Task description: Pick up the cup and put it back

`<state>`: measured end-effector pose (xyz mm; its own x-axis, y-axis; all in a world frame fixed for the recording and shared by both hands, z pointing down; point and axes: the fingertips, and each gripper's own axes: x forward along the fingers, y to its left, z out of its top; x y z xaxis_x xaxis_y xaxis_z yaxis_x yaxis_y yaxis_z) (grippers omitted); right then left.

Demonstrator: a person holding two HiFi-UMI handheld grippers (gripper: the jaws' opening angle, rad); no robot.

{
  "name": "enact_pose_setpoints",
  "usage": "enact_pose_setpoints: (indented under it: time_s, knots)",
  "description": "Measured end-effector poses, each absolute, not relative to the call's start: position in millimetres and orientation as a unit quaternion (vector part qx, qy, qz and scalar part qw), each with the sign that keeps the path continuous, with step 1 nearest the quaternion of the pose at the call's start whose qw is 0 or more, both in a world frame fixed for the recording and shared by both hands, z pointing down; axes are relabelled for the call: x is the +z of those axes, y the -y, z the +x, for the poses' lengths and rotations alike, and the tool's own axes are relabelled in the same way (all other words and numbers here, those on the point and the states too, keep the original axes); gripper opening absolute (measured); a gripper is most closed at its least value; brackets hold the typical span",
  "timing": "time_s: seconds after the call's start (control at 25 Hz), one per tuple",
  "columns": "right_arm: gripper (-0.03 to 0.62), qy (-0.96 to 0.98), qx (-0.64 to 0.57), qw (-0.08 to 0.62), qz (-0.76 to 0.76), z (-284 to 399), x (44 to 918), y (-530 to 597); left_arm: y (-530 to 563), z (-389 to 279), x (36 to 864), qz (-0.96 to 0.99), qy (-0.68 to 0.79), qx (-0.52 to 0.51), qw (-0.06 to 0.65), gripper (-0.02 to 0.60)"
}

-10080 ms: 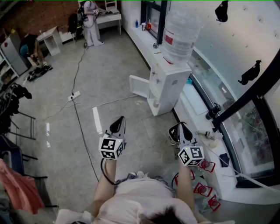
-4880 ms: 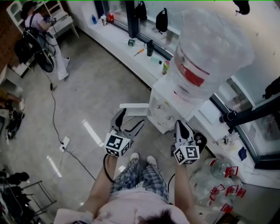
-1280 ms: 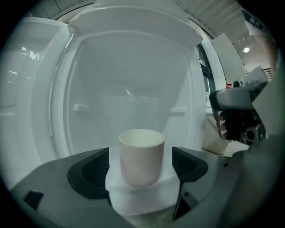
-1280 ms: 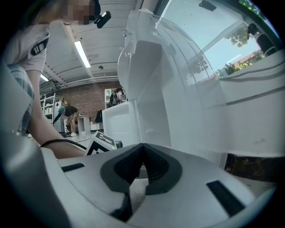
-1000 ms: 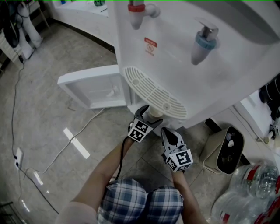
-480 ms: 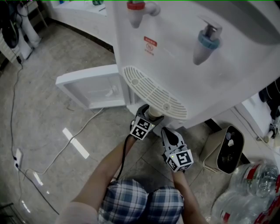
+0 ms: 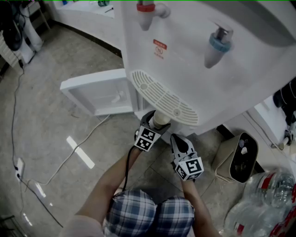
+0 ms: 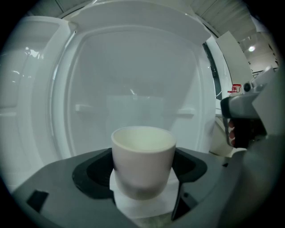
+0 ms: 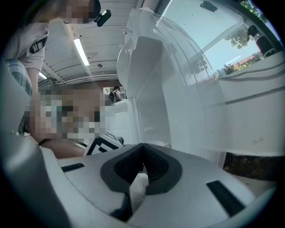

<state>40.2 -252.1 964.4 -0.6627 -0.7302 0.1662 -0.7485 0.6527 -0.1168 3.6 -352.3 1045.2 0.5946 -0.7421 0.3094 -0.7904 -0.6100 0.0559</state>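
A cream-white cup (image 8: 142, 158) stands upright between the dark pads of my left gripper (image 8: 142, 173), which is shut on its sides. In the head view the cup (image 7: 160, 120) and the left gripper (image 7: 155, 119) are at the mouth of the low cabinet under the white water dispenser (image 7: 194, 60). Behind the cup is the white cabinet interior (image 8: 133, 89). My right gripper (image 7: 176, 137) hangs shut and holds nothing, just right of the left one and in front of the dispenser's base; its pads meet in the right gripper view (image 9: 141, 153).
The cabinet door (image 7: 95, 92) is swung open to the left. The drip grille (image 7: 162, 98), red tap (image 7: 145, 9) and blue tap (image 7: 213, 44) overhang the grippers. A beige bin (image 7: 237, 159) and water bottles (image 7: 263, 208) sit right; a cable (image 7: 55, 166) crosses the floor.
The person has walked up and crouched at the dispenser, and the left gripper now holds the cup. In the last second the cup moved only slightly at the cabinet mouth.
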Motion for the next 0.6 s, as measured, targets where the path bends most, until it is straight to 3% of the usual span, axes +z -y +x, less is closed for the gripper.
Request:
enact_pose_setpoints:
  time_s: [0.6]
  knots:
    - [0.017,0.909,0.087,0.053,0.404,34,967,253,273,-44,968,0.902,0.418,0.104,0.041,0.416]
